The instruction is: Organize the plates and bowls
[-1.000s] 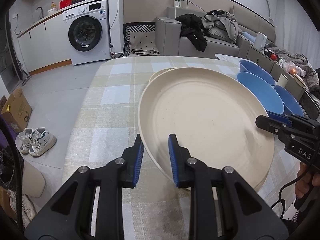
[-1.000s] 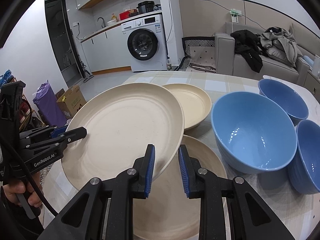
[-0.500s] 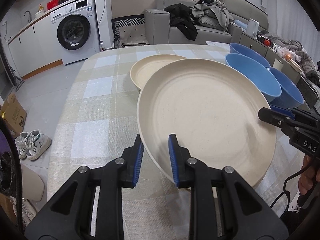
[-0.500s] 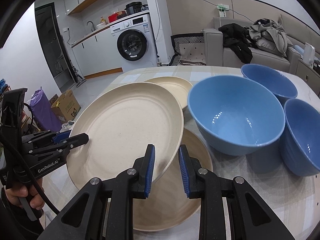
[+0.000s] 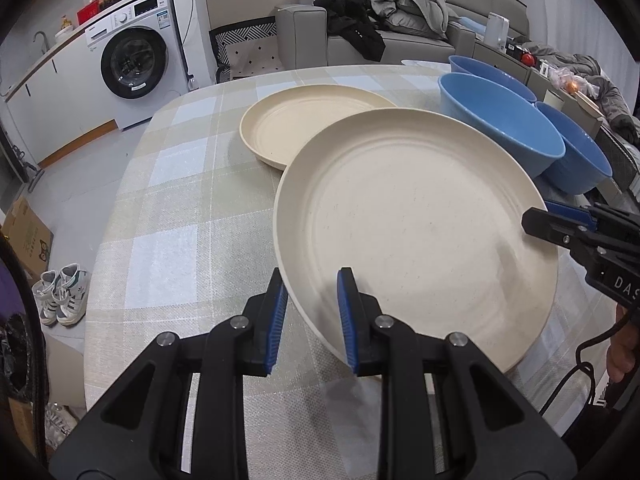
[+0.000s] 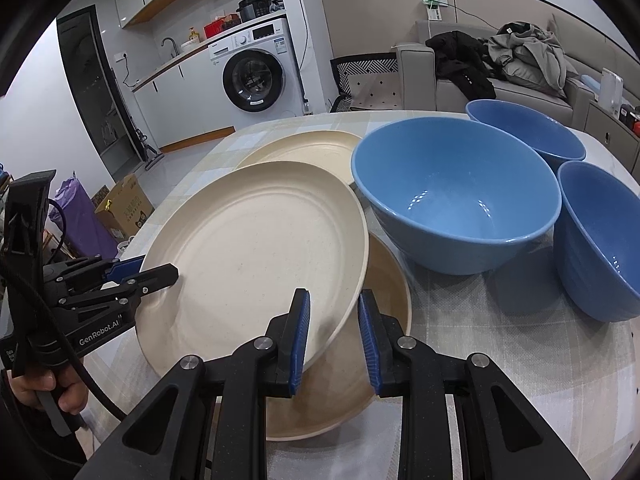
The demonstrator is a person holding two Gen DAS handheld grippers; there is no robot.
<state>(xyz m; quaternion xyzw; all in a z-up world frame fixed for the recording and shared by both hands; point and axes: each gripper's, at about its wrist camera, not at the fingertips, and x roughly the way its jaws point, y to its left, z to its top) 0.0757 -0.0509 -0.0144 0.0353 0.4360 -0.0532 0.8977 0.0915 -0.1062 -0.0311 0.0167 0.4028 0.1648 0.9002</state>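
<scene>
A large cream plate is held tilted above the table by both grippers. My left gripper grips its near rim in the left wrist view; my right gripper grips the opposite rim. Each gripper also shows in the other's view, the left and the right. Another cream plate lies on the table under the held one. A third cream plate lies farther back. Three blue bowls stand to the right: a big one, one behind, one nearer.
The table has a beige checked cloth, its left edge dropping to the floor. A washing machine and a grey sofa with clothes stand beyond. Shoes and a cardboard box lie on the floor at the left.
Both grippers have carried the large cream plate back toward me and lower. The far cream plate is now uncovered, and the bowls look closer in the right wrist view.
</scene>
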